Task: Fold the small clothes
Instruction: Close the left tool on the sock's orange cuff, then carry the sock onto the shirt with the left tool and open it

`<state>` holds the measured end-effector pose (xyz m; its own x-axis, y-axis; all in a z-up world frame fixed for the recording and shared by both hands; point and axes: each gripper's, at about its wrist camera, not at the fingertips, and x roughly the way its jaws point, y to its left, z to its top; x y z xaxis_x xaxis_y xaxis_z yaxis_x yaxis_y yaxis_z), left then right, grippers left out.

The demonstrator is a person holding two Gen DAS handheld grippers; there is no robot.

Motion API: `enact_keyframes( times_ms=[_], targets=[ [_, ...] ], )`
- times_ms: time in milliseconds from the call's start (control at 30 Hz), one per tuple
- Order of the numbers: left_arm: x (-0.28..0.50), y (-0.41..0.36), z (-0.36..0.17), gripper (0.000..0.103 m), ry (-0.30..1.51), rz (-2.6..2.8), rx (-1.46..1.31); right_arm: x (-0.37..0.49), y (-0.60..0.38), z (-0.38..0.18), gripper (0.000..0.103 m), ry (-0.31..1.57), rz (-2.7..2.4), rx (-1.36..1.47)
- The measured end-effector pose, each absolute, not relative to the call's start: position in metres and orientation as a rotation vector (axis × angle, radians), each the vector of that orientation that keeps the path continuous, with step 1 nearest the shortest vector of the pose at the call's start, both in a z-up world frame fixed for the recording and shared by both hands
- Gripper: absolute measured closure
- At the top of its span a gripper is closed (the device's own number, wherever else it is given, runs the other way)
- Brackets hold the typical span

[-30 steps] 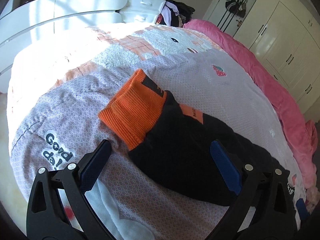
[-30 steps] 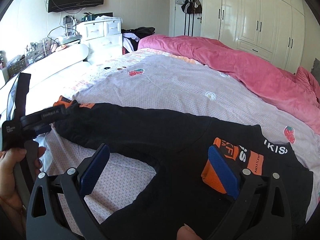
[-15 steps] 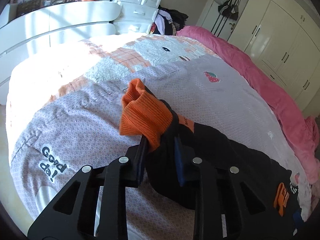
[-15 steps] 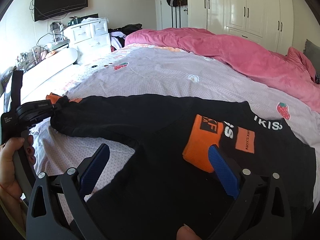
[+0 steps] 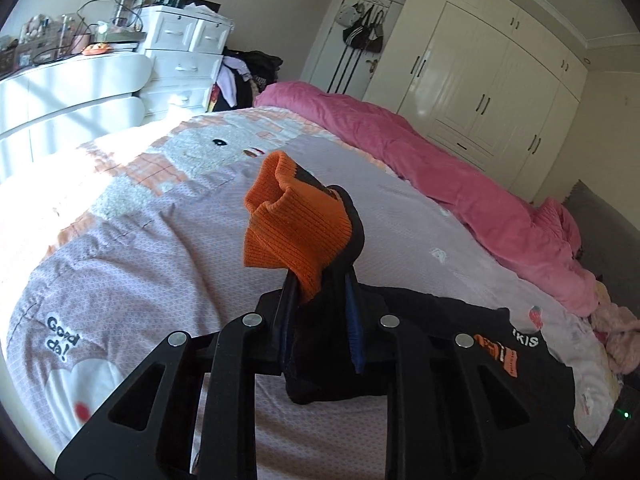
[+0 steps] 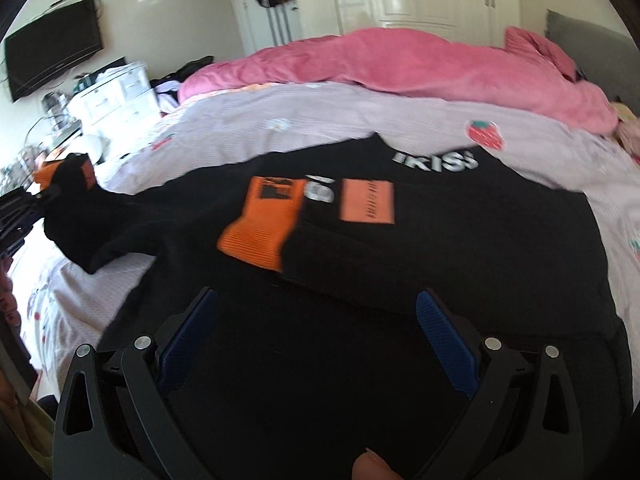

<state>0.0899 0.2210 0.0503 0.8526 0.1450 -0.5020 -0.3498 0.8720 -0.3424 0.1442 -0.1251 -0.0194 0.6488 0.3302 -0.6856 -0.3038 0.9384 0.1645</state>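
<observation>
A black sweater point(image 6: 460, 248) with orange cuffs and patches lies flat on the lilac bedsheet point(image 5: 140, 240). My left gripper point(image 5: 320, 296) has one sleeve pinched just below its orange cuff point(image 5: 296, 220). Its jaws are still closing, and the sleeve hangs lifted off the bed. From the right wrist view this raised sleeve point(image 6: 68, 176) is at the far left. The other sleeve lies folded across the chest, its orange cuff point(image 6: 260, 224) flat. My right gripper point(image 6: 316, 320) hovers open over the sweater's lower body with nothing between its blue pads point(image 6: 444, 340).
A pink duvet point(image 5: 440, 168) is bunched along the far side of the bed. White drawers point(image 5: 180, 60) and a white curved footboard point(image 5: 72, 92) stand beyond the bed's end. A television point(image 6: 52, 56) hangs on the wall; wardrobes point(image 5: 500, 92) line the far wall.
The left gripper closed on the sleeve near the cuff and raised it off the sheet. The right gripper slid across the sweater toward its body, still open.
</observation>
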Motion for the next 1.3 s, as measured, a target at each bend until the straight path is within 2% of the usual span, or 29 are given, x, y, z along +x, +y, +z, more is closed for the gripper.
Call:
enact_keyframes(
  times_ms=[333, 667, 833, 1033, 1300],
  targets=[
    [0.101, 0.145, 0.062, 0.089, 0.460, 0.057, -0.320, 0.148, -0.179, -0.017, 0.005, 0.775, 0.254, 0.100],
    [0.112, 0.086, 0.038, 0.089, 0.541, -0.138, -0.280, 0.149, -0.216, -0.008, 0.005, 0.749, 0.180, 0.150],
    [0.120, 0.077, 0.022, 0.089, 0.621, -0.221, -0.292, 0.149, -0.225, -0.004, 0.005, 0.740, 0.161, 0.167],
    [0.119, 0.072, 0.020, 0.076, 0.639, -0.329, -0.332, 0.147, -0.223, -0.001, 0.005, 0.736, 0.168, 0.164],
    [0.115, 0.099, 0.031, 0.075, 0.589, -0.163, -0.293, 0.142, -0.193, -0.004, 0.005, 0.768, 0.263, 0.161]
  ],
)
